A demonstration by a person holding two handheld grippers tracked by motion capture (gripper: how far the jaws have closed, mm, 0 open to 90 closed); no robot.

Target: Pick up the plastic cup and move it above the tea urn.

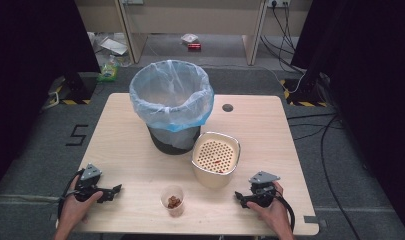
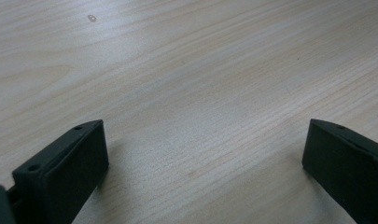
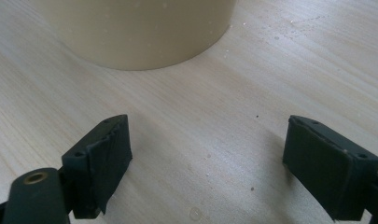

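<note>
A black bin (image 1: 171, 105) lined with a pale blue bag stands at the middle back of the wooden table (image 1: 260, 130). In front of it to the right sits a cream container (image 1: 216, 157) with a perforated insert; its wall (image 3: 140, 28) rises just ahead of my right gripper (image 3: 207, 149). A small clear cup (image 1: 173, 199) with brown pieces stands near the front edge. My left gripper (image 1: 115, 190) rests at the front left, open over bare wood (image 2: 205, 116). My right gripper (image 1: 238, 197) rests at the front right, open, nothing between its jaws.
A round cable hole (image 1: 228, 107) lies in the table behind the container. Grey carpet surrounds the table, with cables (image 1: 330, 150) on the right and litter (image 1: 110, 70) at the back left. Bare wood separates the two grippers around the cup.
</note>
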